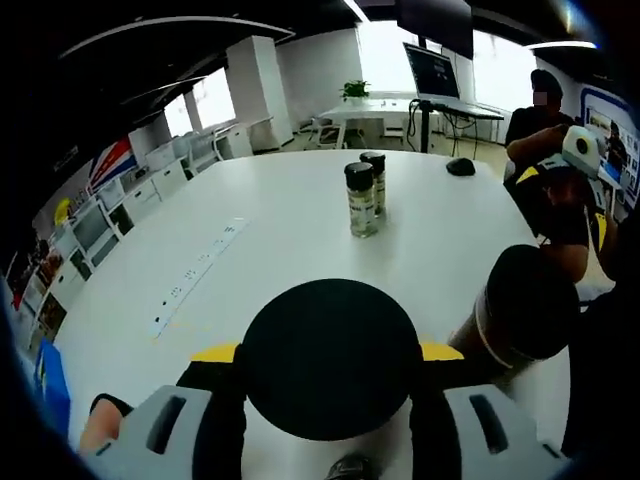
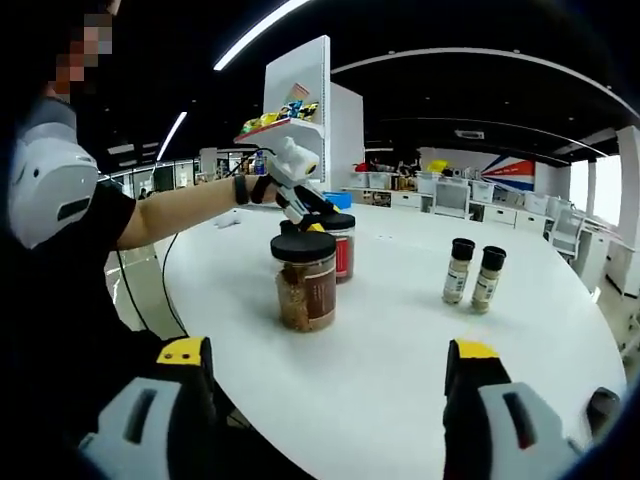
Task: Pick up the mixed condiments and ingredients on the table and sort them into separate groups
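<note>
on the round white desk [image 2: 400, 330] stand two jars with black lids and, well apart from them, two slim spice bottles [image 2: 473, 274] side by side. in the right gripper view the left gripper [image 2: 305, 212] sits at the red-labelled jar [image 2: 340, 245], just behind the brown-filled jar [image 2: 305, 280]; its jaws look clamped on the jar's lid, though the grip itself is partly hidden. in the left gripper view that black lid [image 1: 330, 355] sits between the yellow-tipped jaws, with the other jar [image 1: 520, 315] to the right. the right gripper [image 2: 325, 375] hovers with jaws wide apart, holding nothing. a white power strip [image 1: 200, 275] lies on the desk.
</note>
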`<act>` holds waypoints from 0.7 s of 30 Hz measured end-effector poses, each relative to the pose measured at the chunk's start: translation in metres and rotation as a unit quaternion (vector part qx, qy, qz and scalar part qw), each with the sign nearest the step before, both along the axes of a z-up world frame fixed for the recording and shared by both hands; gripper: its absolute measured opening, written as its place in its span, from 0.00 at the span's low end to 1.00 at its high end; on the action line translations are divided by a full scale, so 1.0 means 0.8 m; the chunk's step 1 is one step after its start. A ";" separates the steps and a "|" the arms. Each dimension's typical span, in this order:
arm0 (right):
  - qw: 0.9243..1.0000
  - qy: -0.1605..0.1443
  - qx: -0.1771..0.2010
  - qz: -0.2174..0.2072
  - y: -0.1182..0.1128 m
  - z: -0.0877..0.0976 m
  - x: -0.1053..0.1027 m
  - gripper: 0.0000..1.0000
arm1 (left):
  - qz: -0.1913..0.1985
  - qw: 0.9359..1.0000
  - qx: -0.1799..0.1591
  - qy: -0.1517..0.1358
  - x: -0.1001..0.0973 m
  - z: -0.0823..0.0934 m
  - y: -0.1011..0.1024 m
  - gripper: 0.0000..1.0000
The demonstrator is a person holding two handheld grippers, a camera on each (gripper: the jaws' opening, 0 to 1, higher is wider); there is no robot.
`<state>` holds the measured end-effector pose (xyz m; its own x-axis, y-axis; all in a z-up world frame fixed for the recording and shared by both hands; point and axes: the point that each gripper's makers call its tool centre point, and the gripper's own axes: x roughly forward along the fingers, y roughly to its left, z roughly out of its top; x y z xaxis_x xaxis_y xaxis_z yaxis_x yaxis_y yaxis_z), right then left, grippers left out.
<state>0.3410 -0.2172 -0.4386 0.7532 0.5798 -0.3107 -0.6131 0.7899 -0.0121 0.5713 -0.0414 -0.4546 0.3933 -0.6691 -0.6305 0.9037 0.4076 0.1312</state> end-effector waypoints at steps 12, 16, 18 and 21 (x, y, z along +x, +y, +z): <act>1.000 0.003 0.002 -0.010 -0.011 -0.005 -0.002 0.93 | 0.040 0.998 -0.008 -0.048 0.032 0.015 -0.003 0.61; 1.000 0.007 0.005 -0.014 -0.015 -0.010 -0.001 0.92 | 0.052 0.998 -0.021 -0.039 0.041 0.020 -0.003 0.60; 1.000 0.009 0.004 -0.015 -0.016 -0.011 0.000 0.92 | 0.057 0.997 -0.023 -0.038 0.048 0.021 -0.003 0.60; 1.000 0.010 0.006 -0.015 -0.016 -0.013 0.001 0.92 | 0.067 0.996 -0.023 -0.045 0.058 0.025 0.000 0.59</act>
